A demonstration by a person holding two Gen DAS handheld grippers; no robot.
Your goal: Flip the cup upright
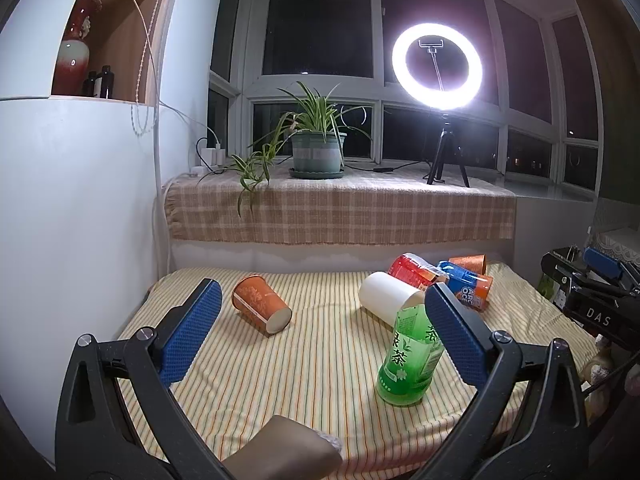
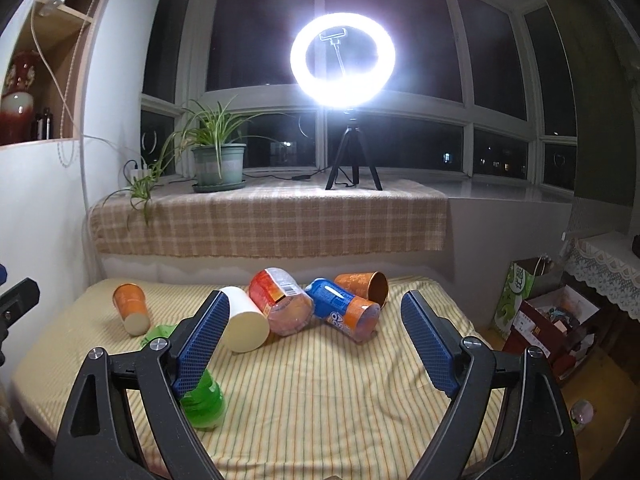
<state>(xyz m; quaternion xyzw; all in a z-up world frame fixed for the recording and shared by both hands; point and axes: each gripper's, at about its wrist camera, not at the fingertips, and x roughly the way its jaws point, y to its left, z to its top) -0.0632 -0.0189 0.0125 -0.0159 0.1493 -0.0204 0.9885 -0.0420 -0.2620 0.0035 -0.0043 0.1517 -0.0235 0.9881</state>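
Note:
Several cups and bottles lie on their sides on a striped tablecloth [image 1: 312, 360]. An orange paper cup [image 1: 261, 305] lies at the left, base toward me; it also shows in the right wrist view [image 2: 131, 307]. A white cup [image 1: 389, 297] [image 2: 243, 319] lies at the middle. A second orange cup [image 1: 469, 263] [image 2: 365, 285] lies at the back right, mouth toward the right wrist camera. My left gripper [image 1: 322, 300] is open and empty, above the table. My right gripper [image 2: 316, 312] is open and empty, facing the pile.
A green tea bottle [image 1: 410, 360] [image 2: 200, 398], a red bottle [image 2: 280, 304] and a blue-orange bottle [image 2: 344, 309] lie among the cups. Behind is a checked-cloth sill [image 1: 340, 212] with a potted plant [image 1: 318, 148] and a ring light [image 1: 438, 66]. Boxes [image 2: 548, 320] stand on the floor at right.

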